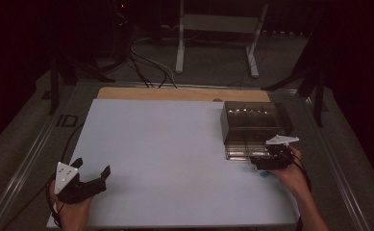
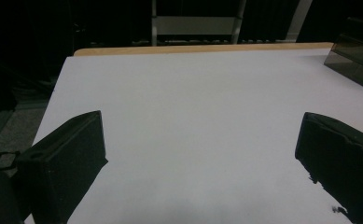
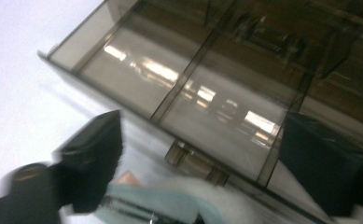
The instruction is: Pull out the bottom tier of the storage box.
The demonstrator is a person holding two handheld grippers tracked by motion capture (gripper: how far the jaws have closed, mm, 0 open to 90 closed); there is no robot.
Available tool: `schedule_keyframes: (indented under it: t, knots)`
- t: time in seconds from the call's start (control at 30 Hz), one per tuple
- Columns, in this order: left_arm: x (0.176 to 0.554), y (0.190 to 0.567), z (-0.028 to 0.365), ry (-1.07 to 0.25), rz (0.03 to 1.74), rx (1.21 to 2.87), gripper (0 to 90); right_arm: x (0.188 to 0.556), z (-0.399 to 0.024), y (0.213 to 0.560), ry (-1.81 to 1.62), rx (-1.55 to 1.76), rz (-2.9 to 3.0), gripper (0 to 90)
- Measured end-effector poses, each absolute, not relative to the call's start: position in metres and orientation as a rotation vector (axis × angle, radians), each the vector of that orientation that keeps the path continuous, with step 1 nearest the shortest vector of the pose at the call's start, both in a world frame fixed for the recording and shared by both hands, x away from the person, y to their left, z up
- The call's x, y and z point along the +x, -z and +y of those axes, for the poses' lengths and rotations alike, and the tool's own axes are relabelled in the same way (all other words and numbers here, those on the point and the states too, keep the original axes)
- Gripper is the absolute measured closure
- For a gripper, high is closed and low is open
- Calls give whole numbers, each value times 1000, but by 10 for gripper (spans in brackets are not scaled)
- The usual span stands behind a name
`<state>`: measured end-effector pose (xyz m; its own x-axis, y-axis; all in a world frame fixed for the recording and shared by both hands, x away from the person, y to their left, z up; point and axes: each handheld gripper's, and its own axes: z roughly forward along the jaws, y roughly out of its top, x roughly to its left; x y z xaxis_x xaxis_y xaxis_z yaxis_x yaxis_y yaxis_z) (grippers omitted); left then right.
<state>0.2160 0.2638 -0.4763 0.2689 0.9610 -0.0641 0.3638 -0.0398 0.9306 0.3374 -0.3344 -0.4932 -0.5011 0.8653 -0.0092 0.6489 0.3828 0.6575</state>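
The smoked-plastic drawer box [image 1: 252,122] sits at the far right of the white table [image 1: 165,163], and its drawer [image 1: 244,151] is drawn out toward the near side; the right gripper [image 1: 264,162] is up against the drawer's near front, while the left gripper [image 1: 92,172] rests well apart at the near left corner, so the right hand is plainly the nearer one.

In the right gripper view the jaws stand wide and released, one on either side of the drawer's small front handle [image 3: 195,163], pressing on nothing; the drawer [image 3: 179,93] lies just ahead of the claw, its long axis running across the jaws from left to right, with a divider splitting it into two compartments that look empty. A pale blue-and-white thing [image 3: 170,203] lies close under the claw at the near edge; it is too blurred to tell what it is.

The left gripper [image 2: 200,154] is also spread open over bare table, holding nothing.

I'd judge the coming move turns on that handle: it sits dead ahead between the right jaws, so closing there, or pushing straight away along the drawer's slide, would serve.
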Motion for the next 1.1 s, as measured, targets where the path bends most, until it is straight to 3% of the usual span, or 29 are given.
schedule_keyframes:
  t: [0.07, 0.23, 1.1]
  knots:
    - [216, 476, 264, -786, 1259, 1585, 33, 338, -334, 492, -873, 1335, 2270, 44]
    - [216, 476, 264, -785, 1260, 1584, 33, 337, -335, 489, -917, 1379, 2211, 0]
    - [217, 477, 264, -787, 1260, 1586, 33, 323, -343, 473, -1217, 1460, 1998, 0]
